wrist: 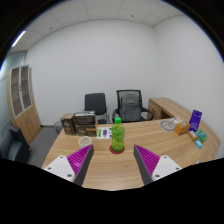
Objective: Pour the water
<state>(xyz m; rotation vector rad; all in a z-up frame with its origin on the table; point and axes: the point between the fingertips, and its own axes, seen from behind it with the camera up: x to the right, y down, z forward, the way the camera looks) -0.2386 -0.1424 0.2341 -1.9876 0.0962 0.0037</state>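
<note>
Tool (pixel 113 160) open, green bottle (pixel 117 134) beyond its fingers, mid-table (pixel 170 150).

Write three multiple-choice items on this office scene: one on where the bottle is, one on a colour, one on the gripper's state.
1. Where is the green bottle?
A. on the wooden table, ahead of the fingers
B. on a chair
C. on the floor

2. What colour is the bottle's cap?
A. red
B. green
C. black

3. What is the gripper doing?
A. shut on the bottle
B. open, holding nothing
C. shut on a cup

Key: 1 A, the bottle stands upright on the tabletop beyond the fingertips. 2 B, the cap matches the green body. 3 B, the fingers stand wide apart, short of the bottle.
</note>
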